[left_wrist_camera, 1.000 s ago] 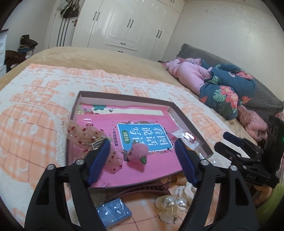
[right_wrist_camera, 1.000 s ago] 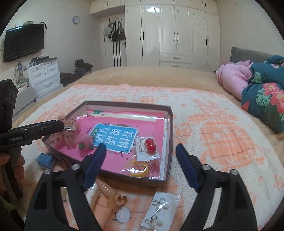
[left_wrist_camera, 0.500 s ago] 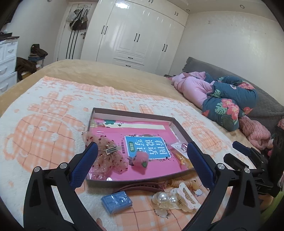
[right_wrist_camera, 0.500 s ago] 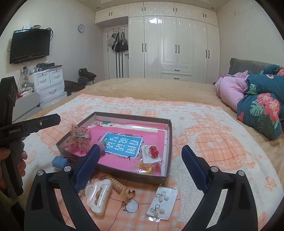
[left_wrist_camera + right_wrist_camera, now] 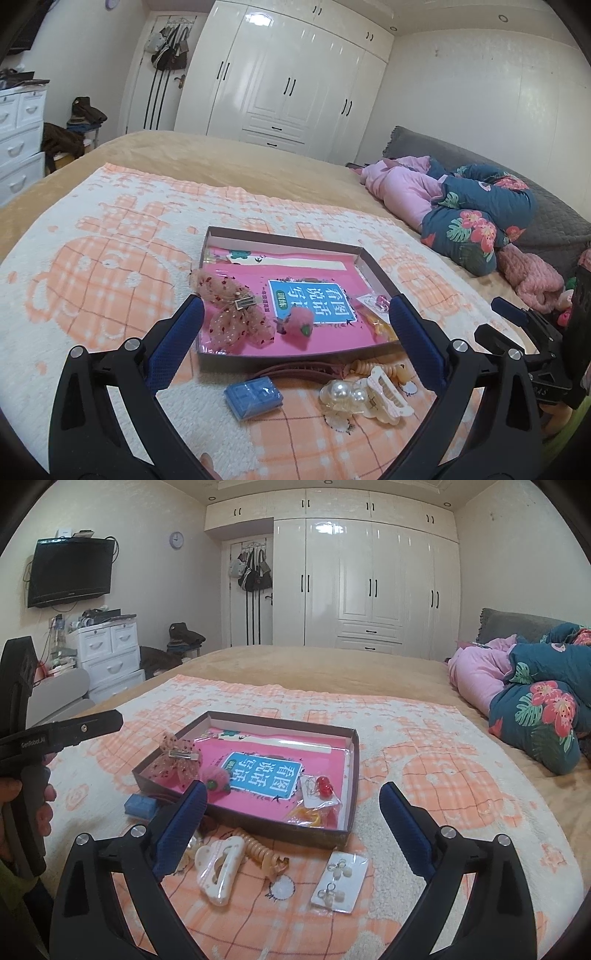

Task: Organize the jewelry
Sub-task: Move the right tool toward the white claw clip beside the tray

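Observation:
A shallow brown box [image 5: 280, 236] lined with a pink book lies on the blanket. In it are a dotted bow clip [image 5: 232, 314], a fluffy pink strawberry clip [image 5: 299, 325] and a packet of red earrings [image 5: 319, 786]. In front of the box lie a white claw clip [image 5: 219, 867], a coil hair tie [image 5: 262, 853], an earring card [image 5: 340, 880], a pearl clip [image 5: 341, 393] and a small blue box [image 5: 253, 397]. My left gripper [image 5: 295, 308] and right gripper [image 5: 293, 792] hover short of the box, both open and holding nothing.
A brown headband [image 5: 295, 369] lies against the box's near wall. Folded pink and floral bedding [image 5: 472, 214] is piled at the right of the bed. The orange-and-white blanket [image 5: 110, 266] spreads around the box. Wardrobes stand beyond the bed.
Both grippers have drawn back and up from the box, and their jaws have spread wider. The bow clip stays in the box. More loose pieces in front now show.

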`<state>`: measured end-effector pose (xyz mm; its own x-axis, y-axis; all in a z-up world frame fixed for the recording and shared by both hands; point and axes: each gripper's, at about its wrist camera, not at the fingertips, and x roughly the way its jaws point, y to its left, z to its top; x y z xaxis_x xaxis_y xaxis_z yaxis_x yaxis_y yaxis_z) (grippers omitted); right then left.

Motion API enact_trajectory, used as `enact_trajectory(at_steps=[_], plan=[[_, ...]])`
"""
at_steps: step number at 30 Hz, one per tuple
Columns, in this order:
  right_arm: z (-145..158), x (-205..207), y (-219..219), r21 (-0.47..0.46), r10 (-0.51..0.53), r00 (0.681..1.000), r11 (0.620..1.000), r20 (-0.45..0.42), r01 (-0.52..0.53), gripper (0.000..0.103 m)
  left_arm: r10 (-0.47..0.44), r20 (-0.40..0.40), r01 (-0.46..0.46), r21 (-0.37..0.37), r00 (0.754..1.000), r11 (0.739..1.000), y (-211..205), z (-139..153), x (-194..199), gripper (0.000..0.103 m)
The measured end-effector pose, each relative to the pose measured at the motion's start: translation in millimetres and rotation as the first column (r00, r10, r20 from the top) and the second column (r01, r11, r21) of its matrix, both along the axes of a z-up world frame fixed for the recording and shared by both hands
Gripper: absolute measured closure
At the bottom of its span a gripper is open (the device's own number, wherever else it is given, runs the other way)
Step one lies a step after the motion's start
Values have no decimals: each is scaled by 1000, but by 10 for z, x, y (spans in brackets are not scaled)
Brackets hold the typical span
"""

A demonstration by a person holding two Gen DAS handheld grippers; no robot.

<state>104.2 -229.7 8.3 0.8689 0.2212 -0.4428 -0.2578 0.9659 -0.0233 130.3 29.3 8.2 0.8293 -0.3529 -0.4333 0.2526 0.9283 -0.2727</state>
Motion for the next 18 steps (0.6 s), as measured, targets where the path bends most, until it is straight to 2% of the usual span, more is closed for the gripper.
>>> enact_trajectory(at_steps=[8, 18], plan=[[-36, -136, 79, -14, 25, 1000, 1000, 2, -25, 11, 3, 13, -3, -2, 1000, 1000, 44, 3, -152, 11], [-140, -222, 177, -33, 57, 998, 998, -27, -58, 11, 16, -12, -16, 25, 1000, 1000, 118, -108, -277, 11]])
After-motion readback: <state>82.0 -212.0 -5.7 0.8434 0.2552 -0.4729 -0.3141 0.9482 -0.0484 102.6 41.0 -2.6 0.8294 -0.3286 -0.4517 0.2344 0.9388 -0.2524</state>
